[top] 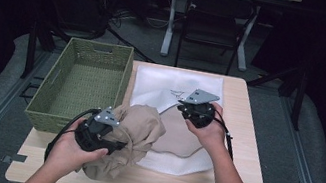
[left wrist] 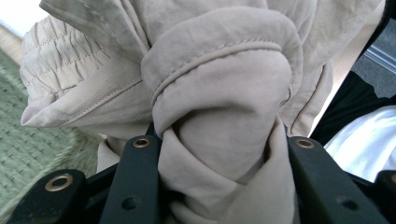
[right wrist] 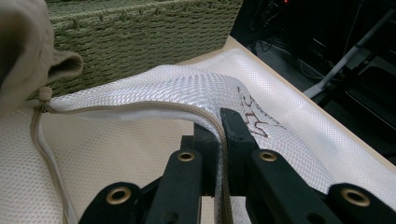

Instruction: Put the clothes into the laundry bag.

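Observation:
A crumpled beige garment (top: 137, 127) sits bunched at the table's front left. My left gripper (top: 115, 145) is shut on it. In the left gripper view a thick fold of the garment (left wrist: 219, 93) is wedged between the two black jaws of the left gripper (left wrist: 219, 144). A white mesh bag (top: 177, 84) lies flat across the middle of the table. My right gripper (top: 181, 106) is shut on its zip-lined edge. In the right gripper view the right gripper (right wrist: 220, 123) pinches that edge and holds the mesh bag's (right wrist: 163, 88) upper layer raised off the lower one. The beige garment (right wrist: 23, 51) hangs at the opening's far end.
A green woven basket (top: 100, 46) stands on the table's left, right beside the bag and the garment; its side (right wrist: 140, 32) rises behind the bag. Bare wooden table (top: 239, 135) lies to the right. A dark chair (top: 216, 24) and desk legs stand beyond the far edge.

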The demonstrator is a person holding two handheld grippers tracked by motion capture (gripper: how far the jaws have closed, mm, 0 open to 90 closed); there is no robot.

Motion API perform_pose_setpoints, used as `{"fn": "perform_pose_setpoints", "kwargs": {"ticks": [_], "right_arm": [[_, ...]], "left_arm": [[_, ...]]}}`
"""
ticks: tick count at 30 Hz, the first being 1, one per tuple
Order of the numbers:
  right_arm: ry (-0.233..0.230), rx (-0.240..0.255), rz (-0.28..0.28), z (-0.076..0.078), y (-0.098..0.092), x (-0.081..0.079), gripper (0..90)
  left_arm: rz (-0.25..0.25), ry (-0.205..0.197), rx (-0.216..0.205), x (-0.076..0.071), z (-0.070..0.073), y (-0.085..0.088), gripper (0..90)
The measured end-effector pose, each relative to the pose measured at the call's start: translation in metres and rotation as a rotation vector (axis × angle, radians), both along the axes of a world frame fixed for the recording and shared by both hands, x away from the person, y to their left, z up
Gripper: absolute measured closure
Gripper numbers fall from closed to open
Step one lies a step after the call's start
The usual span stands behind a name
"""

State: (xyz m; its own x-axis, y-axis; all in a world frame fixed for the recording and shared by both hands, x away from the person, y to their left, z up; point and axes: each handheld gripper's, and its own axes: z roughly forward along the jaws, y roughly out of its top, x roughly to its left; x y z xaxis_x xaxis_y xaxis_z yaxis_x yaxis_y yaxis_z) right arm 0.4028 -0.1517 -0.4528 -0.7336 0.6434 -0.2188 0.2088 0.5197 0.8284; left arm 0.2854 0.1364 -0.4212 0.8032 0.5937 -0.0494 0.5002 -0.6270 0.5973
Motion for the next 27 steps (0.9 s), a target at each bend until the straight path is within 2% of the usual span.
{"fn": "perform_pose_setpoints", "kwargs": {"ticks": [9,27], "right_arm": [[0.001,0.008,0.001,0.001,-0.001,0.000,86.1],[0.005,0.016,0.004,0.002,-0.002,0.000,86.1]], "left_arm": [[-0.048,-0.004,0.005,-0.003,-0.006,-0.020,62.4],[-0.112,-0.004,0.022,-0.006,-0.020,-0.051,62.5]]}}
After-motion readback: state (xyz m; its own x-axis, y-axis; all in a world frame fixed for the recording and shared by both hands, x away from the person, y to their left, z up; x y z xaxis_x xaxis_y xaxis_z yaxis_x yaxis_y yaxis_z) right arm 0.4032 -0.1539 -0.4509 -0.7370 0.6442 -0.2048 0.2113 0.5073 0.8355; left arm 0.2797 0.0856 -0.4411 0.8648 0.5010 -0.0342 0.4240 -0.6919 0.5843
